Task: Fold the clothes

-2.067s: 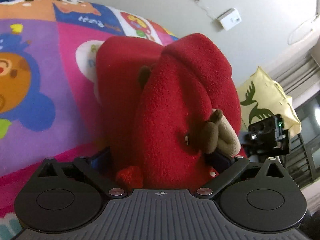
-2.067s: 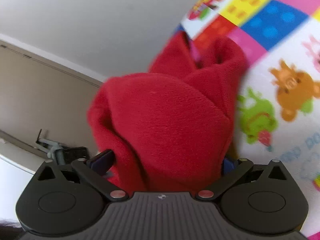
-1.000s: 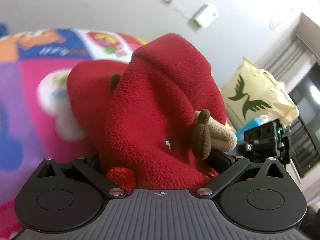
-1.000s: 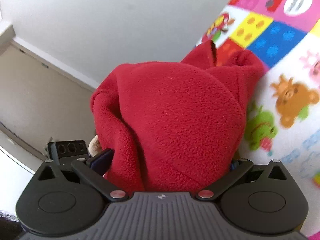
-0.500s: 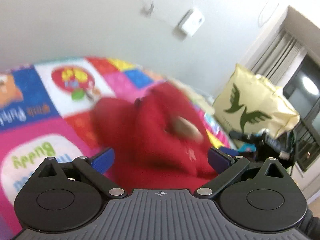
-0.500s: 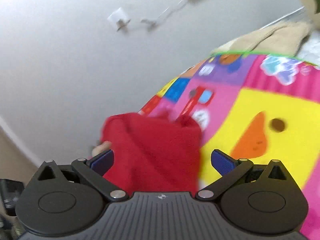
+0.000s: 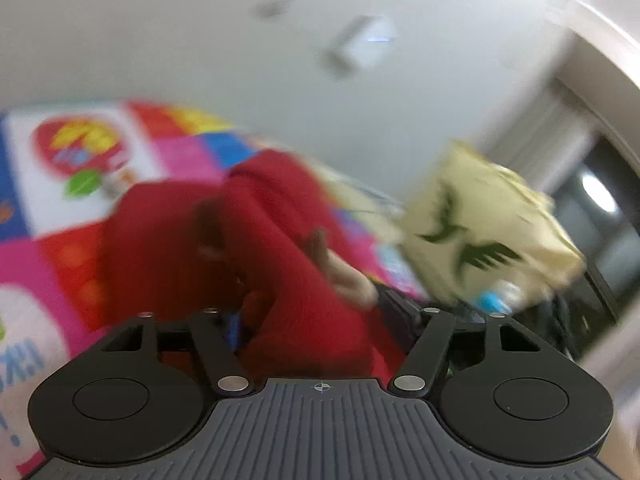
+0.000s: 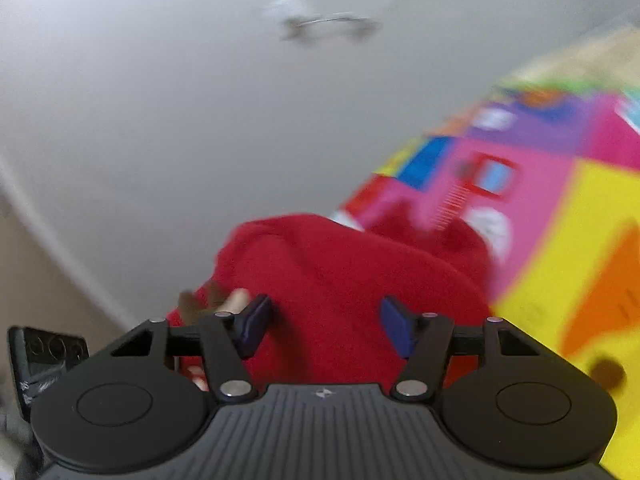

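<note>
A red fleece garment [image 7: 288,240] with a brown and beige animal patch [image 7: 348,276] lies bunched on the colourful play mat [image 7: 48,264]. The left wrist view is blurred. My left gripper [image 7: 314,320] has its jaws drawn partway in, and fleece fills the gap between them. In the right wrist view the same garment [image 8: 340,272] fills the space between the blue pads [image 8: 252,324] of my right gripper [image 8: 323,326], which is also drawn partway in around the fleece. The mat [image 8: 560,208] runs off to the right.
A pale yellow bag [image 7: 480,248] with a dark bird print stands at the mat's far right edge, near a dark window. A white box [image 7: 360,46] hangs on the grey wall. The other gripper's camera block [image 8: 44,356] shows at lower left.
Half a second ago both grippers stood wide open over the dropped garment. Both have now narrowed around the fleece, and the views have swung with heavy blur.
</note>
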